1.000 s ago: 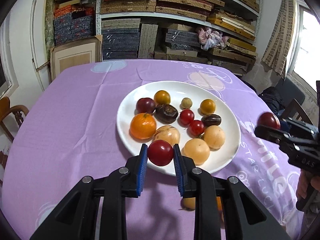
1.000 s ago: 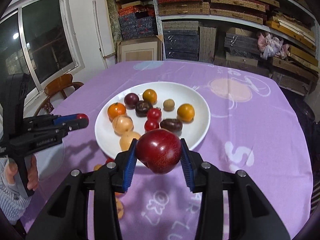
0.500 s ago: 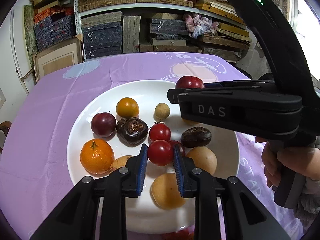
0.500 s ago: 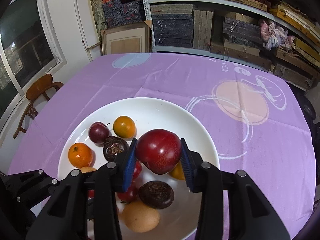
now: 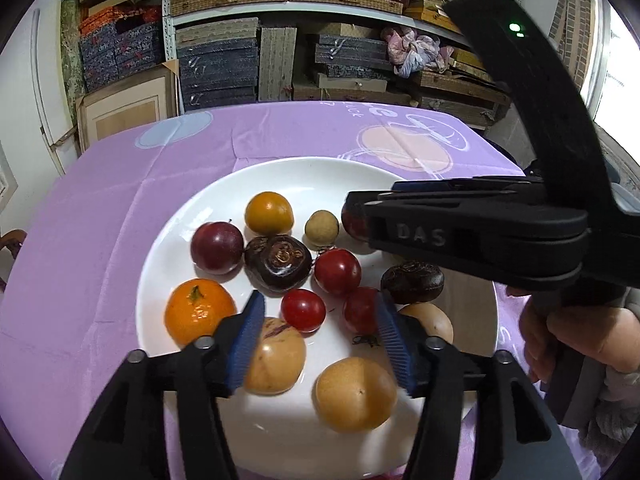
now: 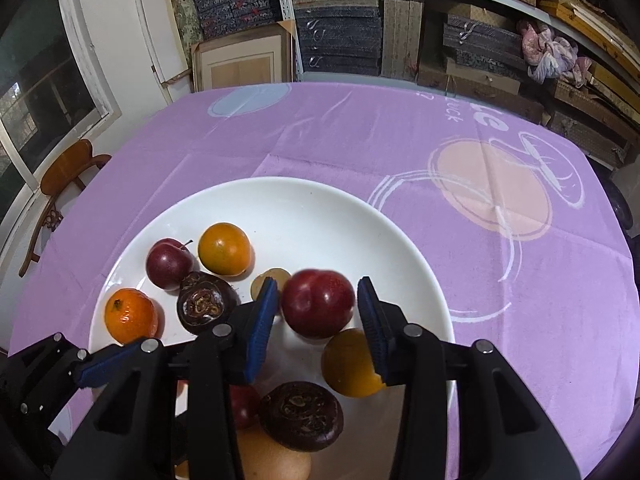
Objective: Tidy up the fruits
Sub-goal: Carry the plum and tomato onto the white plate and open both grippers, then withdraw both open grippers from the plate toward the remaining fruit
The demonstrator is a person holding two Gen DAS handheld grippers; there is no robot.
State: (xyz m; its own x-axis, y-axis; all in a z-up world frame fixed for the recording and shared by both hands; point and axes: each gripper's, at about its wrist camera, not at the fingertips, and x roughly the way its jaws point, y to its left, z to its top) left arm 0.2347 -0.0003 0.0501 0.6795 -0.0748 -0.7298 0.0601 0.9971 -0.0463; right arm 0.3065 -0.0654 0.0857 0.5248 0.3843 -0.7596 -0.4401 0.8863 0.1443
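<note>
A white plate (image 5: 280,178) on the purple tablecloth holds several fruits. My left gripper (image 5: 320,338) is open over the plate's near side; a small red tomato (image 5: 303,310) lies free between its blue pads. My right gripper (image 6: 316,322) is open too, and a large red plum (image 6: 318,303) sits blurred between its pads, not pinched. In the left wrist view the right gripper (image 5: 360,216) reaches in from the right and hides most of that plum. The plate (image 6: 312,200) also shows in the right wrist view.
On the plate lie an orange mandarin (image 5: 199,311), a dark plum (image 5: 217,247), a wrinkled passion fruit (image 5: 279,263) and yellow fruits (image 5: 354,393). Shelves of boxes (image 5: 224,60) stand behind the table. A wooden chair (image 6: 68,172) stands at the left.
Both grippers opened. The left let go of the small red tomato onto the plate; the right released the red plum over the plate's far middle. Both dropped lower toward the plate.
</note>
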